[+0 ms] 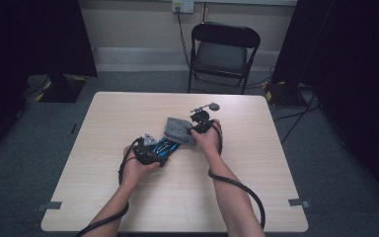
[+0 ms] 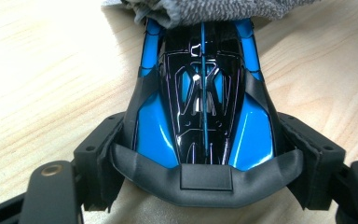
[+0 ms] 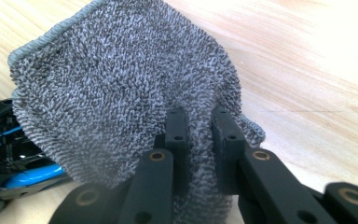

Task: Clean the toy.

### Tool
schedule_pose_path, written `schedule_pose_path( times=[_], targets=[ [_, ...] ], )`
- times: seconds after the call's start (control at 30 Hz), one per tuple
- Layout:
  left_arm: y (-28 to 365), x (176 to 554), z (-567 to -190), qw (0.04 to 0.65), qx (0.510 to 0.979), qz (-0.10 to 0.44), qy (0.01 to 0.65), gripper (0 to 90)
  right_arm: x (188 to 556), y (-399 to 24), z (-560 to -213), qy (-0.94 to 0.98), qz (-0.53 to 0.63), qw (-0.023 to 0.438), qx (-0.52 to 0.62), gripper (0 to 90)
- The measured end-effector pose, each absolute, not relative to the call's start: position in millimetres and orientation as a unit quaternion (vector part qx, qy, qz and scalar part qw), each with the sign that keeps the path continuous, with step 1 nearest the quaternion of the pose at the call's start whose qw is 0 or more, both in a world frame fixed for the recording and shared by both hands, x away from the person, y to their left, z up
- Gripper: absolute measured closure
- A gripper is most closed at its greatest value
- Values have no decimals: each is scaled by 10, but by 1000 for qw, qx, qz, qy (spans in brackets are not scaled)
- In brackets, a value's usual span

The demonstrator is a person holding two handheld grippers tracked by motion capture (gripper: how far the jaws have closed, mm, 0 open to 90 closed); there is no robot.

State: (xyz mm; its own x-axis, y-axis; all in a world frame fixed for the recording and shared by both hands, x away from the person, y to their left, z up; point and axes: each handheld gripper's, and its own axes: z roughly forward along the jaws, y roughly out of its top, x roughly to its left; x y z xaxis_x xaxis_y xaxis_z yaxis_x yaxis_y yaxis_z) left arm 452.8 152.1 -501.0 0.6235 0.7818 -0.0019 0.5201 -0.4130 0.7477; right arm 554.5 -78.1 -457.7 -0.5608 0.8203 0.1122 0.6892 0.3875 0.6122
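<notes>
A: Which step was in hand there?

B: Wiping, by my reading. The left gripper (image 2: 205,163) was clamped across the sides of the toy car (image 2: 204,116), pinning it on the tabletop (image 1: 237,192) just left of the middle. The right gripper (image 3: 198,140) was pinched tight on a fold of the grey cloth (image 3: 116,102), and the cloth lay draped over the car's far end.

A: What did the next move call for?

B: Probably a drag of the cloth along the body, with the left gripper bracing the car so it wouldn't roll or skid.

A: And the materials?

B: The car was hard, glossy plastic, blue panels around a black centre, low and wedge-shaped with a matte black bumper. The cloth was looped terry, soft, with a stitched hem. The tabletop was pale wood-grain laminate.
</notes>
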Motion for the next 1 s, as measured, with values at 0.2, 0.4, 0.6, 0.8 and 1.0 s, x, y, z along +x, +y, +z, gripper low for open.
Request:
schedule_pose_path(
  times=[0.2, 0.4, 0.6, 0.8, 1.0],
  targets=[
    [1520, 4526, -5010, 370, 821, 178, 397, 243, 5566, -858, -4586, 823, 306, 114, 465, 786],
    [1520, 4524, -5010, 370, 821, 176, 397, 243, 5570, -936, -4585, 822, 303, 121, 467, 785],
    [1520, 4522, -5010, 369, 821, 176, 398, 243, 5571, -1060, -4572, 821, 300, 128, 468, 784],
    [1518, 4522, -5011, 370, 821, 176, 398, 243, 5552, -1219, -4557, 817, 302, 133, 473, 785],
    [1516, 4519, -5011, 371, 820, 175, 400, 243, 5525, -1394, -4524, 807, 310, 138, 484, 785]
  ],
)
